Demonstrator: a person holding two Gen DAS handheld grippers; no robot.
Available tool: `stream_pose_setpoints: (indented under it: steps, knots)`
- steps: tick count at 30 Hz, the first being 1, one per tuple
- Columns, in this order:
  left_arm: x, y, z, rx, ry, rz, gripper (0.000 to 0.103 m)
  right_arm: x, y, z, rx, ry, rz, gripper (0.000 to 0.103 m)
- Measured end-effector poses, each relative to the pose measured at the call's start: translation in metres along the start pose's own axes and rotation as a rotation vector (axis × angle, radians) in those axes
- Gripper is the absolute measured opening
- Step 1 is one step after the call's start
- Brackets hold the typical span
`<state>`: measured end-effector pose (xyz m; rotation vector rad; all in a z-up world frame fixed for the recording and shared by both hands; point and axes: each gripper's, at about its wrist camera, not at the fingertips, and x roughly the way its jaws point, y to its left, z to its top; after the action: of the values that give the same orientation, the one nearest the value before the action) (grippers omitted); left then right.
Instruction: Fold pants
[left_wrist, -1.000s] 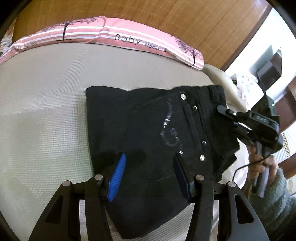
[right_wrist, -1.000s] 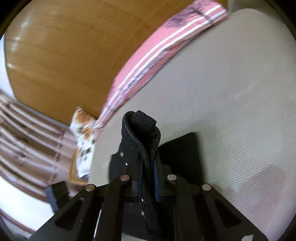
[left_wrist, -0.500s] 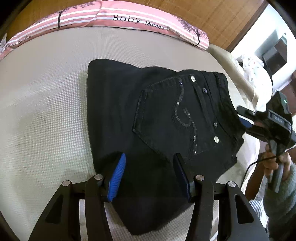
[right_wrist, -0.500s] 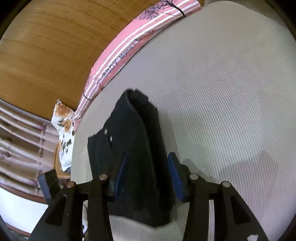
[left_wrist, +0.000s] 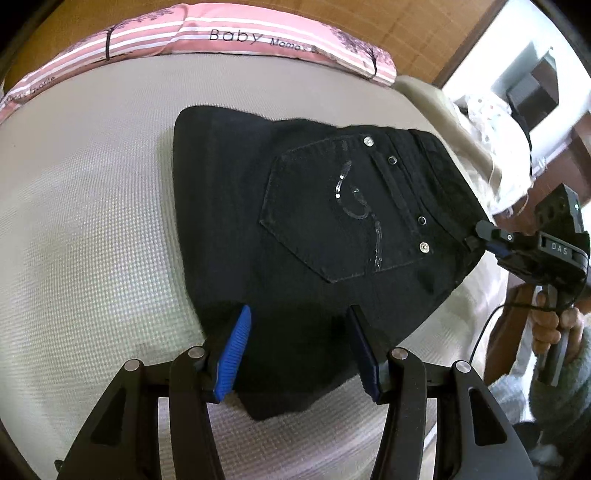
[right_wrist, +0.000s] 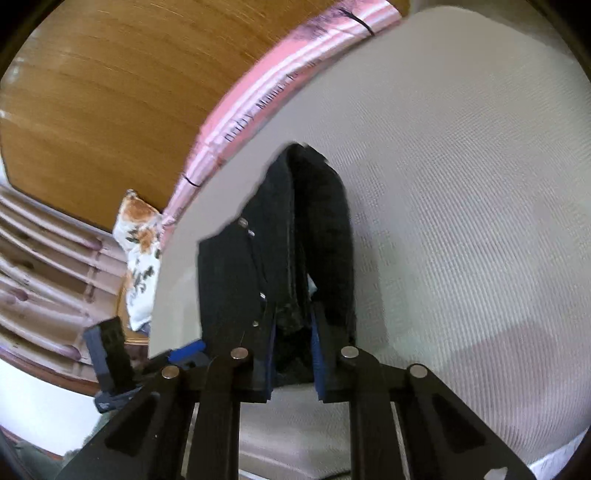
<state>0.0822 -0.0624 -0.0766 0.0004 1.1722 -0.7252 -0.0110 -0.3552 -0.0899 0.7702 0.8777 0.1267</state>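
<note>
Folded black pants (left_wrist: 314, 236) lie on a pale bed (left_wrist: 92, 221). Nearest, the left gripper (left_wrist: 297, 347) hovers over the pants' near edge, jaws half open, holding nothing. At the waistband, the right gripper (right_wrist: 291, 343) is closing its jaws on a pinch of cloth, likely to tidy the fold; its body reads "DAS". Beyond the pants, a pink pillow (left_wrist: 229, 37) reads "Baby Mama"

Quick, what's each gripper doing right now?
Left gripper: open, pads apart over the pants.
Right gripper: closing on the pants' edge, fabric between its pads.
</note>
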Motion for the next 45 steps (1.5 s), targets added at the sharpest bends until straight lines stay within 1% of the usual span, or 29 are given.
stream_pose_setpoints:
  steps: [2,4,6,9,12,13,14,15,17,20,23,27,30,32,35,37,40,42,44,45]
  knots:
    - [0.006,-0.001,-0.006,0.041,0.019,0.04,0.054,0.01,-0.016,-0.005,0.046,0.012,-0.006,0.015]
    - [0.007,-0.003,-0.009,0.074,0.008,0.063,0.054,0.015,-0.029,-0.003,0.107,0.015,0.028,0.016]
    - [0.008,-0.004,-0.008,0.078,0.008,0.078,0.054,0.017,-0.026,-0.001,0.085,0.017,0.01,0.017]
    - [0.006,-0.003,-0.008,0.063,0.001,0.076,0.054,0.015,-0.014,0.0,0.016,0.017,-0.043,0.021]
    - [-0.001,-0.001,-0.009,0.037,-0.014,0.056,0.055,0.011,-0.008,0.001,-0.011,0.01,-0.075,0.029]
    - [-0.004,0.0,-0.01,0.027,-0.017,0.044,0.055,0.01,-0.006,0.001,-0.018,0.008,-0.08,0.037]
    - [-0.007,0.003,-0.01,0.013,-0.022,0.028,0.055,0.009,-0.005,0.001,-0.023,0.006,-0.082,0.04]
    - [-0.01,0.006,-0.011,0.002,-0.031,0.02,0.056,0.009,-0.003,0.001,-0.027,0.004,-0.083,0.042]
    - [-0.017,0.015,-0.009,-0.027,-0.061,0.016,0.056,0.009,0.0,0.002,-0.037,0.001,-0.1,0.048]
    - [-0.022,0.026,-0.003,-0.089,-0.088,0.009,0.056,0.008,0.003,0.007,-0.044,-0.01,-0.113,0.054]
    - [-0.024,0.035,0.005,-0.145,-0.114,-0.003,0.056,0.007,0.003,0.013,-0.052,-0.018,-0.131,0.055]
    - [-0.026,0.036,0.025,-0.138,-0.167,-0.005,0.056,0.012,0.009,0.029,-0.088,-0.05,-0.152,0.055]
    - [-0.023,0.03,0.048,-0.116,-0.198,-0.029,0.056,0.025,0.016,0.047,-0.1,-0.045,-0.169,0.056]
    - [-0.019,0.025,0.063,-0.102,-0.211,-0.06,0.056,0.034,0.023,0.062,-0.115,-0.049,-0.194,0.064]
    - [-0.008,0.023,0.078,-0.083,-0.2,-0.079,0.056,0.044,0.026,0.079,-0.113,-0.048,-0.19,0.065]
    - [0.001,0.024,0.085,-0.079,-0.182,-0.068,0.056,0.052,0.025,0.088,-0.096,-0.032,-0.173,0.065]
    - [0.021,0.034,0.092,-0.084,-0.14,-0.045,0.056,0.065,0.013,0.093,-0.067,-0.009,-0.176,0.065]
    - [0.036,0.042,0.094,-0.091,-0.102,-0.048,0.056,0.07,0.003,0.093,-0.045,-0.007,-0.178,0.068]
    - [0.039,0.042,0.093,-0.08,-0.108,-0.044,0.056,0.073,-0.007,0.093,-0.026,-0.006,-0.158,0.069]
    - [0.04,0.039,0.093,-0.065,-0.108,-0.031,0.056,0.074,-0.011,0.092,-0.015,-0.006,-0.144,0.069]
